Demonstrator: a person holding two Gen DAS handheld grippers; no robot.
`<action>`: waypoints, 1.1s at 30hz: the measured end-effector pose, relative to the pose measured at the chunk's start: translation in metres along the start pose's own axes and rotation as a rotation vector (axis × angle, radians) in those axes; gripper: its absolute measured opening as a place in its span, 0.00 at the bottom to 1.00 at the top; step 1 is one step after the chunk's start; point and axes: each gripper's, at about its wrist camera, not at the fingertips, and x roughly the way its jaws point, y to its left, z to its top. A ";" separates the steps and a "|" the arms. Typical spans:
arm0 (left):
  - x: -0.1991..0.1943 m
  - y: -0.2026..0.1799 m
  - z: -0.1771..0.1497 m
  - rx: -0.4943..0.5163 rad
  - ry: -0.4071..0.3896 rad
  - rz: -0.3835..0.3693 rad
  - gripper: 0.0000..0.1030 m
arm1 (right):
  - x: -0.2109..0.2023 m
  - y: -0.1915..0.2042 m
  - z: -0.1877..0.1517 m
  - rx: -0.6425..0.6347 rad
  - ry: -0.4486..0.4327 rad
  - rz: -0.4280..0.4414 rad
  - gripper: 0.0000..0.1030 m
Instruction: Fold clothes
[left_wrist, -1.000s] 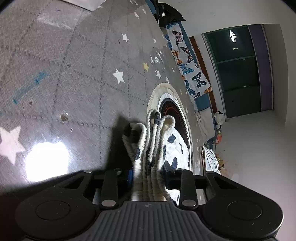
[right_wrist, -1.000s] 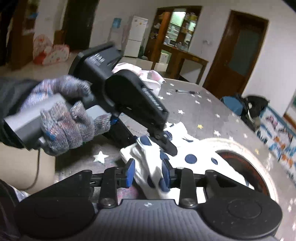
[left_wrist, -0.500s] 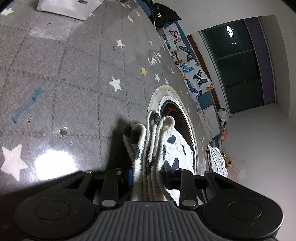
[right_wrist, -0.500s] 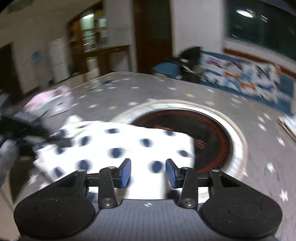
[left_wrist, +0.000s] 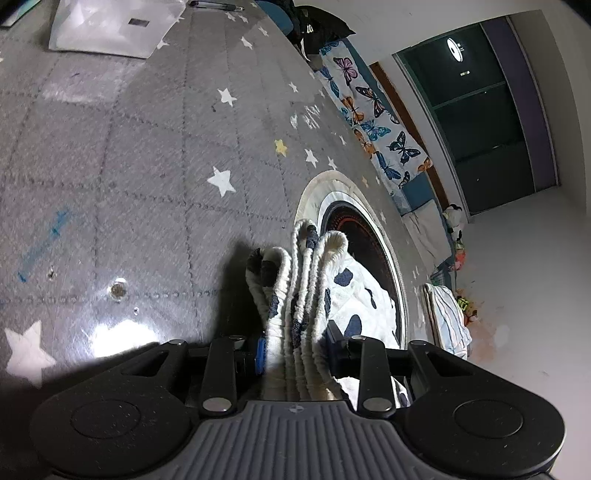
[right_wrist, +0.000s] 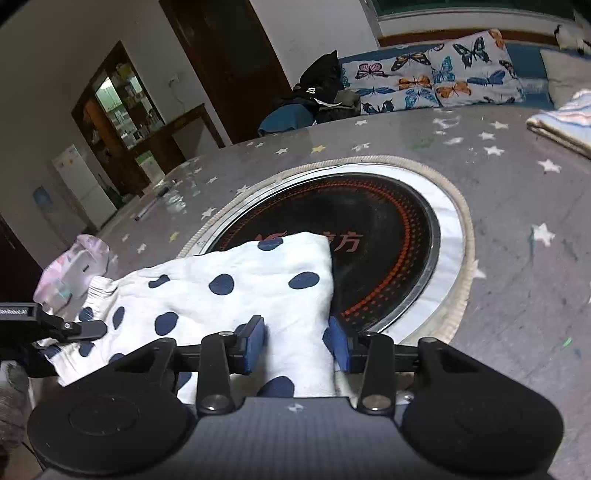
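On the starred worktop (right_wrist: 498, 206) the dotted garment (right_wrist: 236, 291) lies partly over the round hob (right_wrist: 388, 236). Left tool (left_wrist: 295, 339) pinches its bunched layers; right tool (right_wrist: 297, 341) straddles it, jaws apart. Any tug could spill those layers.

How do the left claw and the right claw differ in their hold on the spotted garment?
The left claw is shut on the spotted garment's bunched elastic edge; the right claw stands open around flat cloth. The left claw's fingers hide behind folds; the right claw's blue pads show. Both reach the same garment.
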 end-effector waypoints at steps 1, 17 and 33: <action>0.001 -0.001 0.000 0.005 0.001 0.006 0.32 | -0.001 0.001 -0.001 0.009 -0.004 0.006 0.29; 0.039 -0.081 -0.004 0.182 0.080 -0.023 0.31 | -0.073 -0.018 -0.008 0.120 -0.209 -0.023 0.05; 0.149 -0.211 -0.046 0.406 0.242 -0.100 0.31 | -0.165 -0.117 0.002 0.194 -0.348 -0.291 0.05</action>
